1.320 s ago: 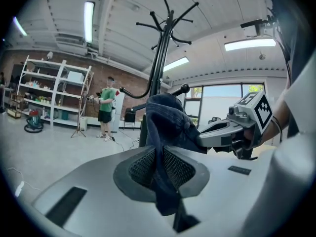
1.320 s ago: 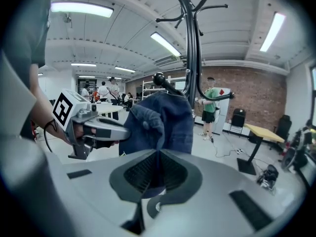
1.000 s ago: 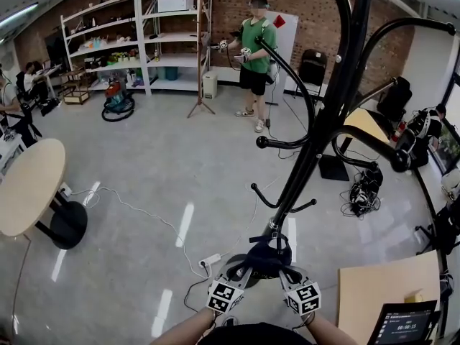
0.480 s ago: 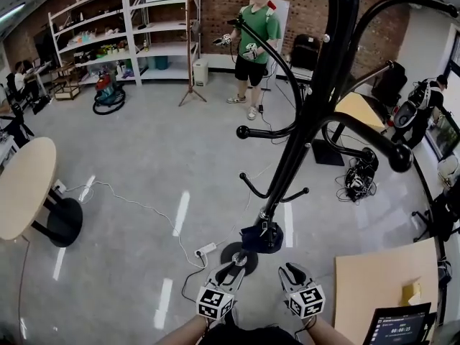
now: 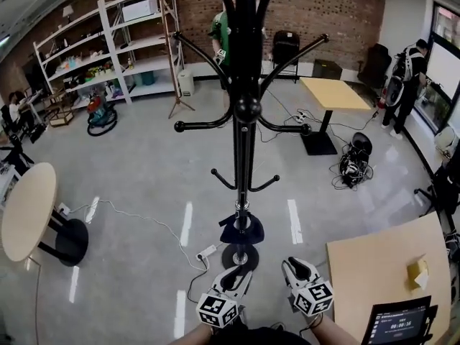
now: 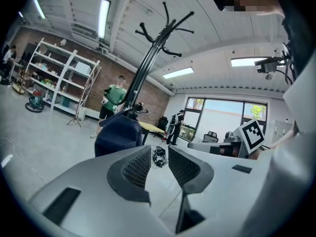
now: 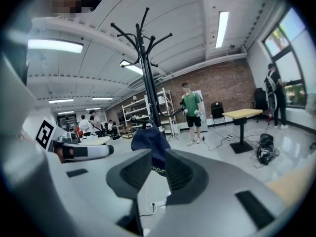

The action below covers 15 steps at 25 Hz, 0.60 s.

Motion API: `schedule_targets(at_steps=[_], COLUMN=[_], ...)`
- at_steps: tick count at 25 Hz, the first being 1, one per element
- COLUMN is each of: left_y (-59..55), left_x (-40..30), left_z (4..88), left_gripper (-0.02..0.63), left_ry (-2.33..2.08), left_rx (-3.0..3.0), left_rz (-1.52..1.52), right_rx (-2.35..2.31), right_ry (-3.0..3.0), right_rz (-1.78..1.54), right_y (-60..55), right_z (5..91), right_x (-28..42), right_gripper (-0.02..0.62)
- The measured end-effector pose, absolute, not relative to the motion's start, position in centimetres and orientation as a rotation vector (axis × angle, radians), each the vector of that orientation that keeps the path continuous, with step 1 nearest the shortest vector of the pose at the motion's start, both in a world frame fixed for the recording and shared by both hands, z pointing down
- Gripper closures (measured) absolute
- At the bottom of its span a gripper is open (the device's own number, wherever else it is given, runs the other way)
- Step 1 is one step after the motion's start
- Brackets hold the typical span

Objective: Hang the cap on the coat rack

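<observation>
A dark blue cap (image 5: 241, 230) hangs low on the black coat rack (image 5: 244, 121), just above its round base. Both grippers are drawn back from it toward me. My left gripper (image 5: 236, 274) is open with nothing between its jaws, and my right gripper (image 5: 293, 267) is open and empty too. In the left gripper view the cap (image 6: 117, 135) hangs on the rack (image 6: 148, 63) beyond the parted jaws (image 6: 159, 154). The right gripper view shows the cap (image 7: 150, 139) on the rack (image 7: 145, 68) past its empty jaws (image 7: 158, 164).
A power strip and cable (image 5: 208, 251) lie on the floor left of the rack's base. A wooden table (image 5: 381, 264) with a laptop (image 5: 399, 322) stands at my right, a round table (image 5: 25, 210) at far left. A person in green (image 5: 219, 38) stands behind the rack, near shelves (image 5: 136, 42).
Both grippers opened, let go of the cap and pulled back toward me. The cap stays hanging low on the rack. My head view has swung so the rack stands centred.
</observation>
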<state>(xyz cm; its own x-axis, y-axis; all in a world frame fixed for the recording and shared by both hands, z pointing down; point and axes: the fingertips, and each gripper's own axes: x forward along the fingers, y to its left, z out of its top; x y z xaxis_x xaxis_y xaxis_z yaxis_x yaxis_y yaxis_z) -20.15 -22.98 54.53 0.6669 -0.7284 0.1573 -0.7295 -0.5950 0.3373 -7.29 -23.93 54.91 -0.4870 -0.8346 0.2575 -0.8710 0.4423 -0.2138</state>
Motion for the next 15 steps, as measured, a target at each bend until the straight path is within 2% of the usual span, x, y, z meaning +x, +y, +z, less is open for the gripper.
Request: schedule_targets(at_steps=[15], left_y=[-15.5], left_x=[-5.2], left_z=[47.1], left_gripper=[0.494], left_ry=[-0.957], left_rx=[2.737], left_rz=[-0.017], right_rx=[1.771], right_ry=[-2.668], right_rz=[0.432], right_y=[-16.0], right_z=[47.4], right_x=[6.0], right_gripper=[0.515])
